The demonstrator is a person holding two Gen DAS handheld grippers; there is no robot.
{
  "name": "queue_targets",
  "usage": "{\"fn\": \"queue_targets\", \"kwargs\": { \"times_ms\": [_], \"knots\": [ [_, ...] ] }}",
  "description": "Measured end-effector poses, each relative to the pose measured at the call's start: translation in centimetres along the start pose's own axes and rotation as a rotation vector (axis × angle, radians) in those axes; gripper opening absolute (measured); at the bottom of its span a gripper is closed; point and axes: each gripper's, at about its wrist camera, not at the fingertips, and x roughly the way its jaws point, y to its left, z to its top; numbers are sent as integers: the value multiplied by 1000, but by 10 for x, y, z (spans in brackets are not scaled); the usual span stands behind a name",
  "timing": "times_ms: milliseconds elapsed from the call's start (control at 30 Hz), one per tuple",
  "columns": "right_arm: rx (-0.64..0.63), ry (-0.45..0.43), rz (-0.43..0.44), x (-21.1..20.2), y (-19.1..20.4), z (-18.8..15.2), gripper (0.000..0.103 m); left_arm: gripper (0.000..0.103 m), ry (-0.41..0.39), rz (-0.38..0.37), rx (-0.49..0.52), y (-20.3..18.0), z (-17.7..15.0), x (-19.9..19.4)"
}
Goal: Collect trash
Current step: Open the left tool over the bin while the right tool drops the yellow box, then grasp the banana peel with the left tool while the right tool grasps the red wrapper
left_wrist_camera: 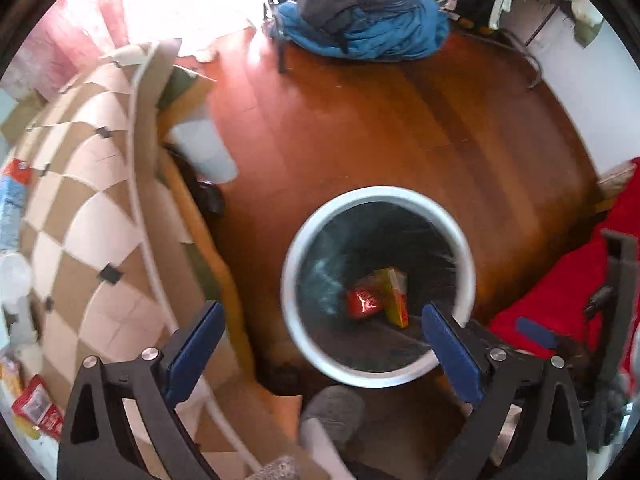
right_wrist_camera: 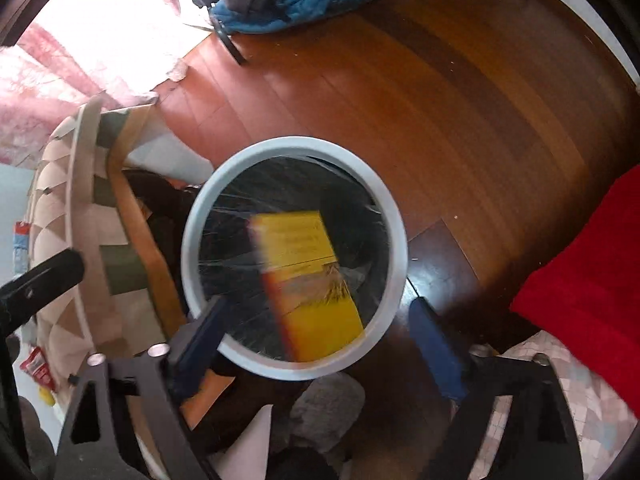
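A reddish-brown wooden plank floor point(left_wrist_camera: 380, 128) is carrying a round white-rimmed trash bin with a black liner point(left_wrist_camera: 378, 376), which is standing upright near its middle. At the far edge, a heap of blue and dark grey clothing point(left_wrist_camera: 360, 16) is lying on the boards. To the left, a table covered in a tan-and-white checkered cloth point(left_wrist_camera: 88, 216) is standing beside the bin, and red snack wrappers point(left_wrist_camera: 38, 410) are lying on its near corner. A red fabric point(right_wrist_camera: 588, 276) is reaching over the floor on the right.
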Motion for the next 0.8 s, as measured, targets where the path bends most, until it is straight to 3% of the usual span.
{"fn": "queue_targets", "kwargs": {
  "times_ms": [100,367,800],
  "knots": [
    [-13,4,-50,-1,-2,-6,103,100,-20,60,10,3,-11,1],
    [-74,-41,-160,-27,4,-21,103,100,-41,104,-10,9,-27,-20],
    [-95,-130,-150,-119,24,-53,103,100,-130,87,-11,9,-54,-107]
  ]
}}
